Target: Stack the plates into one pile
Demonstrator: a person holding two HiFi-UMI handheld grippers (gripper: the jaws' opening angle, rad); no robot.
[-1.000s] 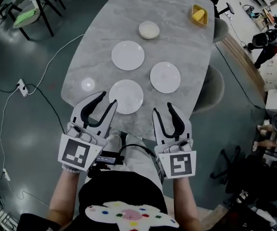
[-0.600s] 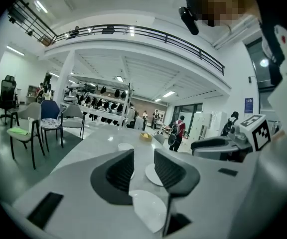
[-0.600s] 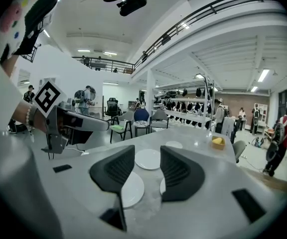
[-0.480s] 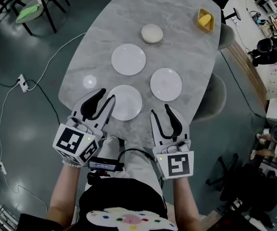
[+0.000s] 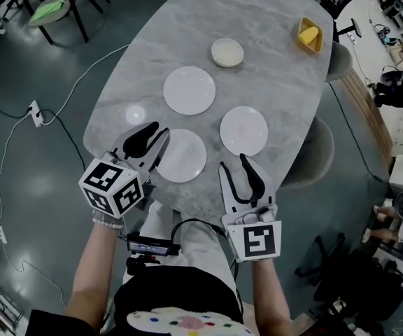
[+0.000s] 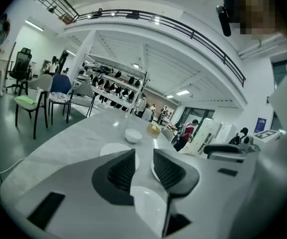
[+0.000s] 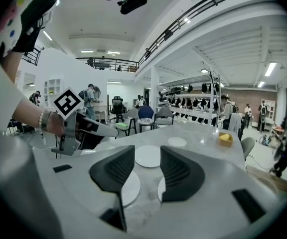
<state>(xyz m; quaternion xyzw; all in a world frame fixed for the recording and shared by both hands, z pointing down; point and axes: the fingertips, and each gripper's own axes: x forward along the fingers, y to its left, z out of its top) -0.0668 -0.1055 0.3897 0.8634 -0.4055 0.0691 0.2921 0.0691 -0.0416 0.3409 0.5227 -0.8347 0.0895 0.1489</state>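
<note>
Left hand-held gripper (image 5: 159, 129) — jaws apart, empty in its own view — borders the near plate (image 5: 182, 157) overhead.

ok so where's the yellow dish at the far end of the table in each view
Head view: yellow dish at the upper right, by the table's far right edge.
Left gripper view: yellow dish small, near the picture's centre.
Right gripper view: yellow dish right of centre, at mid height.
Shared landmark: the small bowl sits to its left in all three.

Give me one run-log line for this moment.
left gripper: open, at near plate | right gripper: open, empty | stack: not started
</note>
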